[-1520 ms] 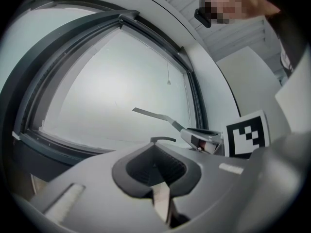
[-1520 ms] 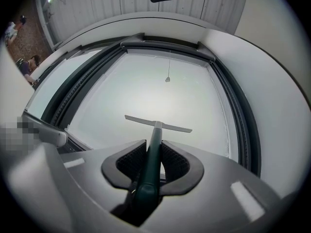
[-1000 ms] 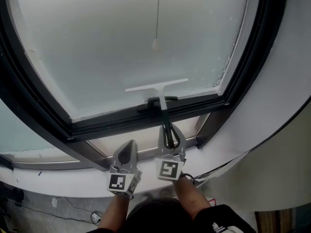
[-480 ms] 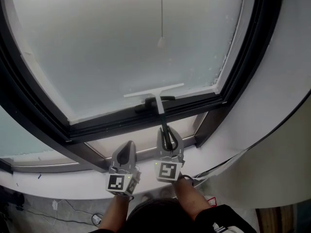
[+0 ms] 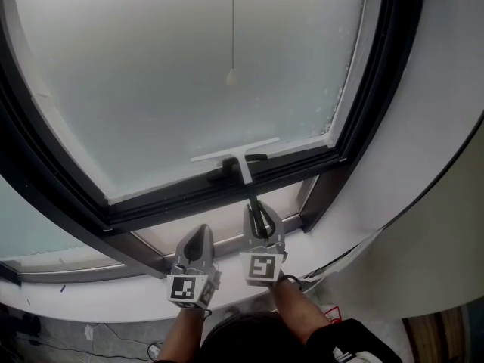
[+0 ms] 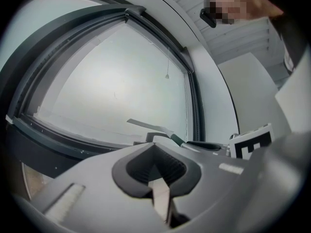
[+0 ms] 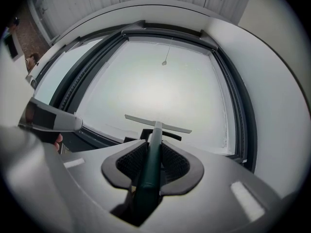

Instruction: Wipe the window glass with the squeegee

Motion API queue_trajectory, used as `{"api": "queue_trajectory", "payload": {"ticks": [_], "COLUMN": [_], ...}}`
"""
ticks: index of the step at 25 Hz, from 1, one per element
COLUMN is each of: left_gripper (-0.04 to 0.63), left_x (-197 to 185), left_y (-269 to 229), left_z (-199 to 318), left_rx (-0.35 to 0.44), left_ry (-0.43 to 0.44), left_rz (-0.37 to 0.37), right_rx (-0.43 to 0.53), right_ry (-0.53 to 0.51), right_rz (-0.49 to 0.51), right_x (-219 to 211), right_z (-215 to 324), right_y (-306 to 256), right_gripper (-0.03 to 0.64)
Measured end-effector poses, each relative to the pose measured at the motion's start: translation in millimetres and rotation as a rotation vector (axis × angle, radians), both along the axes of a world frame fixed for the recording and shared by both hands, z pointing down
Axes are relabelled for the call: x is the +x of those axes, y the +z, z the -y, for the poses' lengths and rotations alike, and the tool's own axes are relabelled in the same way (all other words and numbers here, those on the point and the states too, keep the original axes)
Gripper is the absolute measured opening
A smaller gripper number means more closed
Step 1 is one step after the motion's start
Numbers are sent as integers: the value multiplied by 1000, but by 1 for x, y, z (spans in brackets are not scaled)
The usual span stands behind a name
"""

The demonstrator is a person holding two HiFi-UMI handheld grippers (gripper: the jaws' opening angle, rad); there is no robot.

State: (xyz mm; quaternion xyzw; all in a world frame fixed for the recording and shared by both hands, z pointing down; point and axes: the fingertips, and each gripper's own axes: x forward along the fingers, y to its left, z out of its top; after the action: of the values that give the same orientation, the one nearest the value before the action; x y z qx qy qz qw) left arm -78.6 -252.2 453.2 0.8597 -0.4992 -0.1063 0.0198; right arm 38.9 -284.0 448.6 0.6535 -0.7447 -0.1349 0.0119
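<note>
The squeegee has a white blade (image 5: pixel 234 149) and a dark green handle (image 7: pixel 148 165). Its blade lies flat against the frosted window glass (image 5: pixel 174 74), just above the pane's lower edge. My right gripper (image 5: pixel 260 219) is shut on the handle, below the black frame. In the right gripper view the gripper (image 7: pixel 153 152) has the blade (image 7: pixel 158 124) straight ahead of it. My left gripper (image 5: pixel 199 240) hangs beside the right one, shut and holding nothing. The left gripper view has this gripper (image 6: pixel 158 166) in front and the squeegee (image 6: pixel 148 125) to the right of it.
A black window frame (image 5: pixel 189 191) borders the pane, with a black latch handle (image 5: pixel 225 169) right under the blade. A thin cord with a small knob (image 5: pixel 231 76) hangs in front of the glass. A white sill (image 5: pixel 113 293) runs below, and a white wall (image 5: pixel 431 127) stands at right.
The squeegee blade has slid down the glass and now sits close to the pane's lower edge. The head view has shifted slightly. The left gripper stays put.
</note>
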Motion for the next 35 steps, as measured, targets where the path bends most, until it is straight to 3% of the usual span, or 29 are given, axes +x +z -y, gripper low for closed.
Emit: {"api": "queue_trajectory", "payload": {"ticks": [5,9,16,24,28,35], "left_gripper": [-2,-2,-2,-2,-2,-2], "left_x": [-1,-4,29,87,108,122], "left_y": [-5,-10,-54,-85,-88,-92], "left_z": [1,4,11,15,19,15], "left_rx": [15,25,163,222,223,208], "left_ry": [25,27,56,53,7,-65], "left_rz": [-39,-70,-34,22,34,39], "right_rx": [41,108,381,606,631,640], "right_ry": [33,72,104,15,-39,-62], "right_rz": [12,35,53,117,131,61], "right_x": [9,29,85,137,147,141], "right_z": [-10,-12,9,37,56,77], "right_y": [-18,-63,-185,-316,-357,-380], "right_gripper": [98,98,98,98,98,98]}}
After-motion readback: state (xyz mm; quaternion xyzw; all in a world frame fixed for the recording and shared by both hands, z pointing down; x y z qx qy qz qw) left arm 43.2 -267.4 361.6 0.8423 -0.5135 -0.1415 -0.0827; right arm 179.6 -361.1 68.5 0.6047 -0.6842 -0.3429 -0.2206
